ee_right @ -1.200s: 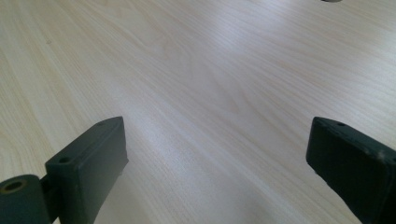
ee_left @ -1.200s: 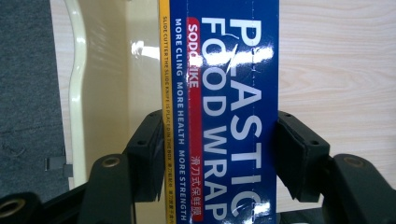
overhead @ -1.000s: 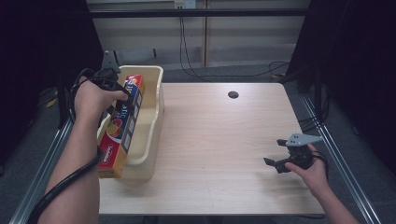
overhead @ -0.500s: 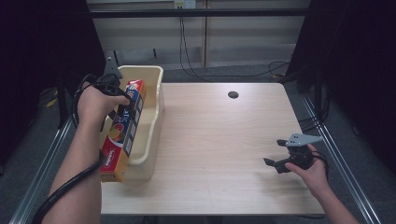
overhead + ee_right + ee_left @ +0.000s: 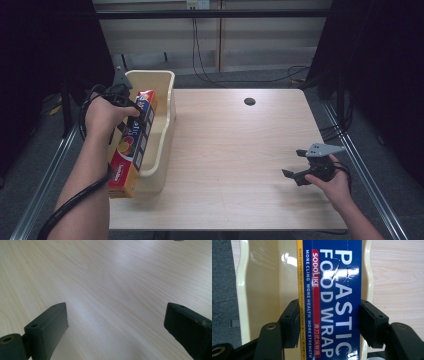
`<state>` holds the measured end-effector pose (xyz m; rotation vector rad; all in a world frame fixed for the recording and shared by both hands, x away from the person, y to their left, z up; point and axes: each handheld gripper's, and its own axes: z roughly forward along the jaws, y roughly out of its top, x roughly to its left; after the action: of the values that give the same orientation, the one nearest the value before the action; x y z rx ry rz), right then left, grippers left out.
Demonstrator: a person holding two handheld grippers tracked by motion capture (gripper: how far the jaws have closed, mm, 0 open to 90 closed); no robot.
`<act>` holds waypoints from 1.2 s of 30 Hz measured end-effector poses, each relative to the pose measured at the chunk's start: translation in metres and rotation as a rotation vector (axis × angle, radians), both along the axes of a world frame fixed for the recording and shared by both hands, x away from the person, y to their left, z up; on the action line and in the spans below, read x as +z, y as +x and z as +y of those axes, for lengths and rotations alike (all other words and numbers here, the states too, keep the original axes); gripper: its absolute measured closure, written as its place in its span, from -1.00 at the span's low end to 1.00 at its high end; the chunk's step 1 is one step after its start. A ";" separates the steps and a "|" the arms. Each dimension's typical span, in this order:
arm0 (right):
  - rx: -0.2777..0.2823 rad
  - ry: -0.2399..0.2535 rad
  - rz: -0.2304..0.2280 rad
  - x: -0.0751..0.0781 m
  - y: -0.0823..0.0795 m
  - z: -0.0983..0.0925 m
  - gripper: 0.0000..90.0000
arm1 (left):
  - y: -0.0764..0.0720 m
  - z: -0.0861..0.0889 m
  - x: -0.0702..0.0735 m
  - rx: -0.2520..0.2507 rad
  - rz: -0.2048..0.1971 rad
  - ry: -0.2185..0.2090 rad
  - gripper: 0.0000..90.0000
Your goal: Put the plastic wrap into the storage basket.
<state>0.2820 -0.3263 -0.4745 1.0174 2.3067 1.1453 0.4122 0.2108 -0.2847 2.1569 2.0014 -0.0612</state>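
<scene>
Cream plastic bin (image 5: 167, 107) at the frame's left surrounds the plastic wrap box (image 5: 131, 145), clamped by the left gripper (image 5: 329, 322); the right gripper (image 5: 300, 167), lower right, is spread wide and empty above the wooden table (image 5: 235, 150).

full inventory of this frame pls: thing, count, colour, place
box of plastic wrap: 1, blue face with orange and red sides, lying lengthwise over the bin's near rim, clamped by the left gripper
bin: 1, cream plastic, left edge of the table
table: 1, light wood, centre
cable hole: 1, dark round, far right part of the tabletop
loose cables: several, black, on the floor beyond the table
left gripper: 1, black, over the bin, jaws pressed on both sides of the box
right gripper: 1, black with a grey top plate, near right part of the table, jaws wide apart with nothing between them
forearms and hands: 2, coming in from the bottom, one at each gripper
</scene>
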 end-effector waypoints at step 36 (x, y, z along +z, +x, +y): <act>0.003 0.001 -0.001 0.000 0.000 0.000 -0.89 | 0.006 -0.004 -0.016 0.015 0.027 0.020 -0.10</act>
<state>0.2818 -0.3264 -0.4746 1.0136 2.3085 1.1478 0.4183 0.2071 -0.3006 2.1648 2.0416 -0.0688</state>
